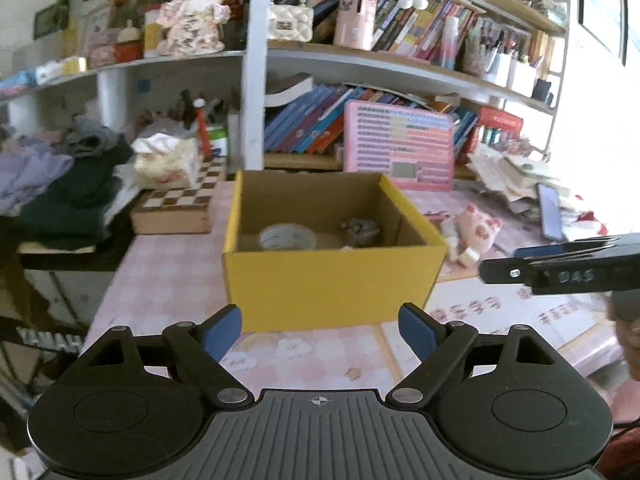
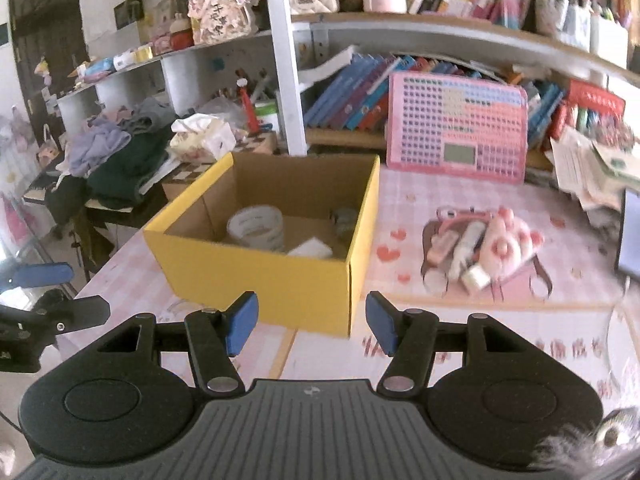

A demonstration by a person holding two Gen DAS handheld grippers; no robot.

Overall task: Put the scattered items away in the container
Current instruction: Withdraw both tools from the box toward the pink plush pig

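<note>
Covering the desk (image 1: 168, 280) is a pink checked cloth; yellow cardboard box (image 1: 332, 280) sits mid-desk, open top. Inside: tape roll (image 1: 287, 237), a dark small item (image 1: 360, 232), a white piece (image 2: 311, 249). Pink plush w/ tubes (image 2: 484, 252) lies on cloth to the box's right, apart from it. Left gripper (image 1: 320, 326): jaws wide, nothing between. Right gripper (image 2: 311, 322): jaws part open, empty, near box's front corner.

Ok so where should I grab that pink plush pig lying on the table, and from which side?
Pinch the pink plush pig across its soft body, coming from above with the right gripper, which is open, empty and nearer. It lies flat right of the yellow box, with small tubes tight against its left.
</note>
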